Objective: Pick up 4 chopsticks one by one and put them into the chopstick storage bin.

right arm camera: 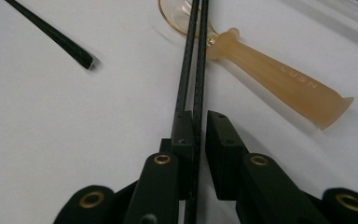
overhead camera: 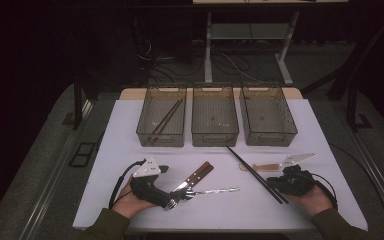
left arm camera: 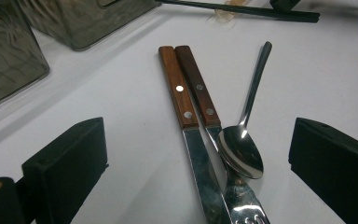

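Left bin point(overhead camera: 161, 116), at the far side of the white table point(overhead camera: 130, 130): holds a pair of brown chopsticks point(overhead camera: 167, 116) lying diagonally. Middle bin point(overhead camera: 214, 115) and right bin point(overhead camera: 268, 114) stand just beside it in a row; contents of these two cannot be made out.

Left gripper point(overhead camera: 172, 199), near edge of the table, held in the person's left hand point(overhead camera: 132, 201): jaws stand wide apart — nothing between them is gripped. In the left gripper view the two black jaws flank a cluster of cutlery. A wooden-handled knife point(left arm camera: 186, 126) and a second wooden-handled piece point(left arm camera: 205, 100) lie side by side, handles touching; whether the second is a fork cannot be confirmed with certainty, though slots show at its lower end. A metal spoon point(left arm camera: 244, 140) rests with its bowl on top of the second piece, handle angled away.

Centre right of the table: black chopsticks point(overhead camera: 256, 174) run diagonally from just before the middle bin toward the right gripper point(overhead camera: 276, 184).

Right gripper, held in the person's right hand point(overhead camera: 314, 199): jaws closed on the pair of black chopsticks point(right arm camera: 193, 60) near one end, the sticks running forward between them. An amber plastic spoon point(right arm camera: 270, 74) lies just beside, its bowl passing under the sticks. A separate dark tip point(right arm camera: 56, 35) lies apart at the upper left of that view; its identity cannot be told.
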Demonstrator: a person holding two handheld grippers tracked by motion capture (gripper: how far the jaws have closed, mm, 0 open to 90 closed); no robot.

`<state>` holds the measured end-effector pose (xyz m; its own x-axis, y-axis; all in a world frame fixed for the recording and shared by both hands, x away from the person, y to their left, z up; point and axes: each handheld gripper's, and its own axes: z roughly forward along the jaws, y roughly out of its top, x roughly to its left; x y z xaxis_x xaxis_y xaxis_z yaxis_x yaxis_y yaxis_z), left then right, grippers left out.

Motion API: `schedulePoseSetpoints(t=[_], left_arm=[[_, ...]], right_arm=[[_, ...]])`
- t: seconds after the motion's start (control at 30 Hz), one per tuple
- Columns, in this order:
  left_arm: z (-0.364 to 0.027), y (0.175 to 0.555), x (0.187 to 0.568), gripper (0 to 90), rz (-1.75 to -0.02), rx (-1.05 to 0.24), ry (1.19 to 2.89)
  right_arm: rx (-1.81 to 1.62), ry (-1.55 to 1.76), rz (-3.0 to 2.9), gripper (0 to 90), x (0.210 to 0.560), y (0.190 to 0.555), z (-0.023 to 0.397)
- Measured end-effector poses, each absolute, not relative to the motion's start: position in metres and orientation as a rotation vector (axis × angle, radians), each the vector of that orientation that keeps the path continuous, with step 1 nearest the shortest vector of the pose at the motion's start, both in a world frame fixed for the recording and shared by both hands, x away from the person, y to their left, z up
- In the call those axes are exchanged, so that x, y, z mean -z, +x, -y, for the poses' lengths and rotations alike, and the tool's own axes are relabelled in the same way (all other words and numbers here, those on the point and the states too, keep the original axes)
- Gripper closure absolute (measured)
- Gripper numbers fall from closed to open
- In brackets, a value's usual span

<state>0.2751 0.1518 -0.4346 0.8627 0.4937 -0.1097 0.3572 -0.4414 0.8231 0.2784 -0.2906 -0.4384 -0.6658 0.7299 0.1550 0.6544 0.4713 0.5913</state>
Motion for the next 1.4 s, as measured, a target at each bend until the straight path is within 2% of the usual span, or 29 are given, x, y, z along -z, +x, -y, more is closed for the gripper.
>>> schedulePoseSetpoints(t=[1.4], left_arm=[[-0.1504,0.2746,0.4350,3.4,-0.599,-0.178,2.086]], right_arm=[[-0.977,1.176,-2.514,85.2,0.4324,0.2745,0.2939]])
